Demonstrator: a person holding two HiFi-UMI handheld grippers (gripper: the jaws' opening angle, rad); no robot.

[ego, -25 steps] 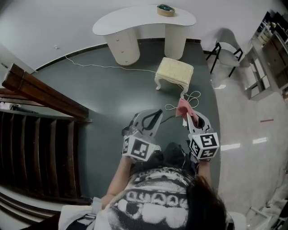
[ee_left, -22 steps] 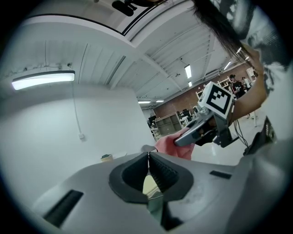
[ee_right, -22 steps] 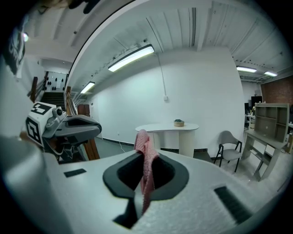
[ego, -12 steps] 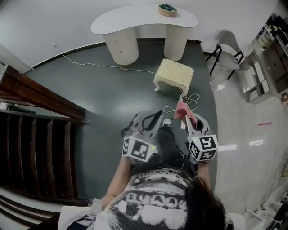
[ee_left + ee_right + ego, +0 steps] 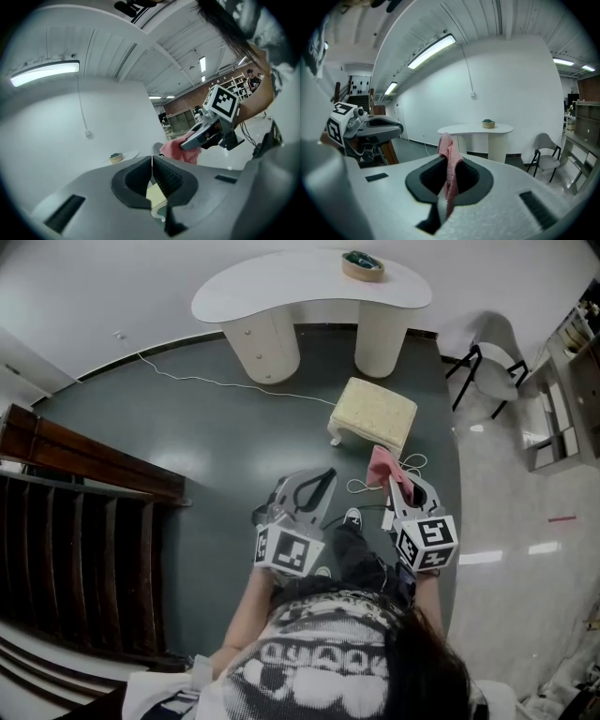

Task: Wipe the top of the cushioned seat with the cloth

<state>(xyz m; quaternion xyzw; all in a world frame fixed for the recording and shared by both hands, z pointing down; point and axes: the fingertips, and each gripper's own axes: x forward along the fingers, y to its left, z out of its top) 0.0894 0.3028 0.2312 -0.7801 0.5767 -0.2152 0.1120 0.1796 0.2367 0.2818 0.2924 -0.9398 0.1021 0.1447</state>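
Closer now, the cushioned seat [image 5: 375, 412] lies at 12 o'clock of my right gripper [image 5: 401, 484] (the nearer arm), clamped on the cloth [image 5: 382, 465]; left gripper [image 5: 319, 484] closed, empty.

My left fingers [image 5: 135, 179] hid nearly all of the cushioned seat [image 5: 155, 196] (only a pale sliver showed beneath them). The lower end of the cloth [image 5: 449, 159] was lost between my right fingers [image 5: 471, 180]. What the bowl [image 5: 362, 264] on the counter [image 5: 281, 282] held was too small to tell.
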